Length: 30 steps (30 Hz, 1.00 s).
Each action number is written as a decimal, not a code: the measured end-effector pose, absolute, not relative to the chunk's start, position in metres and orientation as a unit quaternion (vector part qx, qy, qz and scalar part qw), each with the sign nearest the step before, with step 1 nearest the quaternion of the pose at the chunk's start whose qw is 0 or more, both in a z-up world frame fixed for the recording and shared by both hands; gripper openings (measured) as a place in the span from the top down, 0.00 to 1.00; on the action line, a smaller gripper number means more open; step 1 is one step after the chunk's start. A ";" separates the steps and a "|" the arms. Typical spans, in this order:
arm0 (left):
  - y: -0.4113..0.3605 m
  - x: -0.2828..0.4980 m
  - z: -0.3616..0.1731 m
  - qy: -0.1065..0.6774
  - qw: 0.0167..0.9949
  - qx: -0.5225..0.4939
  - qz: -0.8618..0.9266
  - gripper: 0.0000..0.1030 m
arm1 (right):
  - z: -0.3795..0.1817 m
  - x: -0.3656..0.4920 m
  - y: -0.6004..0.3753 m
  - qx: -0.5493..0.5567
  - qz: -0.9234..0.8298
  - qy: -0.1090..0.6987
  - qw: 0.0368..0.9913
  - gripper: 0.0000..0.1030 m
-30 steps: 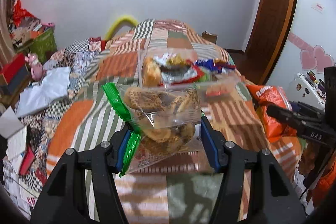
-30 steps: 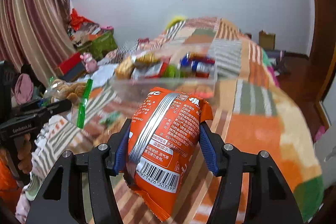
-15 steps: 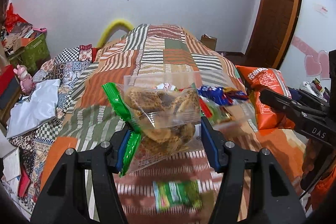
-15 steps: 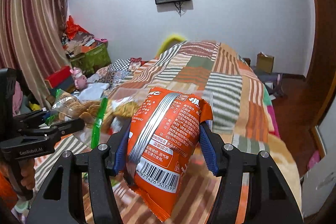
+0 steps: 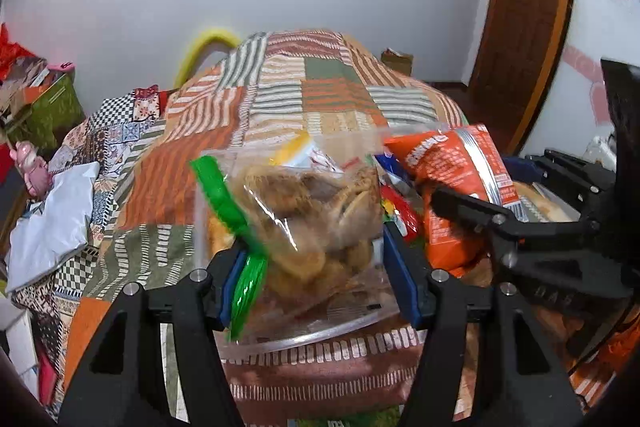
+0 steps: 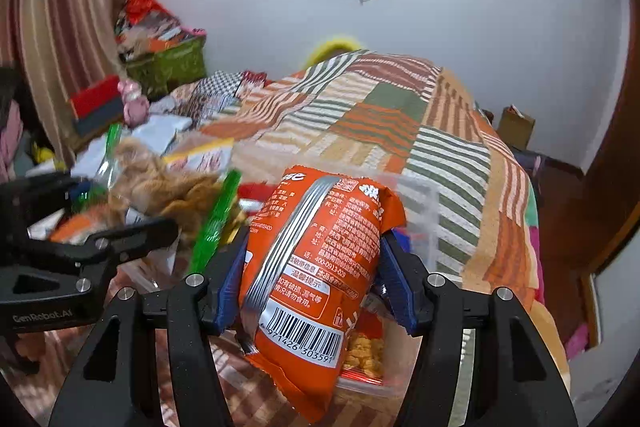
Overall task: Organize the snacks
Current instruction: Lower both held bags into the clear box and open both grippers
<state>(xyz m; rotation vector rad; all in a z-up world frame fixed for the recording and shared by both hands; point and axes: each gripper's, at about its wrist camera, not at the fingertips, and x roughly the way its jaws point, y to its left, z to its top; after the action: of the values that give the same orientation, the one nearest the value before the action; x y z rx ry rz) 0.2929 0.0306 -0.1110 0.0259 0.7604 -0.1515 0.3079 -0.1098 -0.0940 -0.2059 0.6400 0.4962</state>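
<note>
My left gripper (image 5: 316, 287) is shut on a clear cookie bag with a green seal (image 5: 312, 223) and holds it over a clear plastic bin (image 5: 320, 337) of mixed snacks on the bed. My right gripper (image 6: 314, 291) is shut on an orange snack packet (image 6: 316, 267) and holds it over the same bin (image 6: 420, 207). In the left wrist view the orange packet (image 5: 452, 167) and right gripper are at the right. In the right wrist view the cookie bag (image 6: 168, 187) and left gripper are at the left. The two bags are side by side.
The bin sits on a patchwork quilt (image 5: 304, 91) covering the bed. Cloth and clutter lie at the bed's left side (image 5: 52, 219), with a green box (image 6: 168, 67) and pink toy (image 6: 134, 103). A wooden door (image 5: 520, 27) is at the right.
Both grippers have moved forward and down, so the bin is now right under both bags. The two bags have come closer together. Both grips are unchanged.
</note>
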 end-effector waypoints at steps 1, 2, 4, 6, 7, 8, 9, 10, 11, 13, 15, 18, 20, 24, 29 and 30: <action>0.026 0.293 -0.115 0.374 0.924 0.029 -0.072 0.41 | -0.095 0.306 -0.109 -0.108 0.242 0.307 0.914 0.43; 0.022 0.292 -0.116 0.370 0.926 0.044 -0.067 0.41 | -0.095 0.305 -0.110 -0.107 0.243 0.306 0.914 0.43; 0.014 0.287 -0.117 0.366 0.926 0.071 -0.068 0.41 | -0.093 0.307 -0.113 -0.098 0.245 0.315 0.912 0.41; 0.012 0.286 -0.118 0.372 0.922 0.071 -0.078 0.41 | -0.093 0.310 -0.116 -0.092 0.246 0.324 0.909 0.40; 0.011 0.285 -0.117 0.380 0.919 0.065 -0.086 0.41 | -0.092 0.309 -0.116 -0.095 0.242 0.326 0.909 0.39; 0.012 0.285 -0.117 0.382 0.918 0.060 -0.087 0.41 | -0.092 0.310 -0.114 -0.099 0.240 0.327 0.909 0.38; 0.014 0.285 -0.117 0.382 0.918 0.055 -0.090 0.41 | -0.090 0.308 -0.113 -0.106 0.236 0.324 0.910 0.37; 0.015 0.282 -0.114 0.380 0.919 0.050 -0.093 0.41 | -0.087 0.303 -0.113 -0.115 0.229 0.317 0.913 0.36; 0.016 0.281 -0.112 0.377 0.920 0.048 -0.095 0.41 | -0.086 0.301 -0.113 -0.119 0.225 0.311 0.916 0.31; 0.018 0.275 -0.105 0.369 0.923 0.043 -0.097 0.41 | -0.079 0.295 -0.115 -0.125 0.216 0.298 0.921 0.24; 0.019 0.270 -0.097 0.361 0.926 0.040 -0.099 0.41 | -0.072 0.289 -0.120 -0.119 0.219 0.295 0.923 0.22; 0.021 0.258 -0.084 0.347 0.932 0.035 -0.098 0.41 | -0.064 0.284 -0.126 -0.101 0.225 0.299 0.922 0.20; 0.024 0.251 -0.076 0.342 0.934 0.028 -0.095 0.41 | -0.058 0.276 -0.129 -0.091 0.231 0.299 0.921 0.20; 0.034 0.236 -0.068 0.344 0.935 0.008 -0.087 0.40 | -0.049 0.256 -0.131 -0.074 0.243 0.298 0.920 0.19; 0.050 0.211 -0.066 0.350 0.934 -0.012 -0.072 0.33 | -0.052 0.233 -0.127 -0.049 0.263 0.310 0.912 0.18; 0.052 0.206 -0.067 0.352 0.933 -0.014 -0.069 0.31 | -0.055 0.228 -0.125 -0.045 0.267 0.314 0.910 0.18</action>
<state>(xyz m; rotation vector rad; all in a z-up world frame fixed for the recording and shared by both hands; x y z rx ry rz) 0.2064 0.0523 -0.0670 -0.0283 0.7203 -0.1421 0.2283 -0.1251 -0.0546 -0.0922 0.6476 0.5504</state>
